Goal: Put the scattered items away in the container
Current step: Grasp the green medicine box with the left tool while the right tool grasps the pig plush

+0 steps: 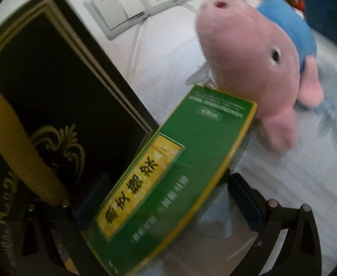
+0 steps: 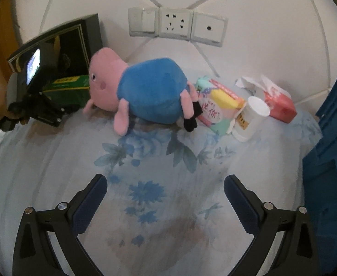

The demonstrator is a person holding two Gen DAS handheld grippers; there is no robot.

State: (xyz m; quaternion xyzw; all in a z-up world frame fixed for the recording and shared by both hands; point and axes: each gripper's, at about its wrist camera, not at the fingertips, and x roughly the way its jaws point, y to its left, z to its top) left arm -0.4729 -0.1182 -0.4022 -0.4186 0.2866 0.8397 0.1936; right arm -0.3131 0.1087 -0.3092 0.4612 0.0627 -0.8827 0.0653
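1. Right wrist view: pale blue floral bedsheet (image 2: 145,195) fills the foreground, with a white padded headboard (image 2: 260,4) behind it carrying a white switch-and-socket panel (image 2: 176,25).
2. Blue plastic crate (image 2: 329,149) at the right edge, only partly in frame.
3. Pink plush pig in a blue shirt (image 2: 150,89) lies on its side mid-sheet. Long axis runs left to right, snout up-left toward the headboard, black feet to the right.
4. Black gold-trimmed box (image 1: 53,80) stands against the headboard at left.
5. Flat green cardboard box with a yellow label (image 1: 175,161) sits between the left gripper (image 1: 168,207) fingers. Long axis points away from the camera, far end touching the pig's head. Whether the pads are clamped on it cannot be told; the right pad seems apart from it.
6. Pastel tissue pack (image 2: 216,105), white cylindrical cup (image 2: 251,119) and red-white tissue box (image 2: 276,101) cluster just right of the pig's feet.
7. Right gripper (image 2: 166,195) hovers over bare sheet, jaws wide, empty.
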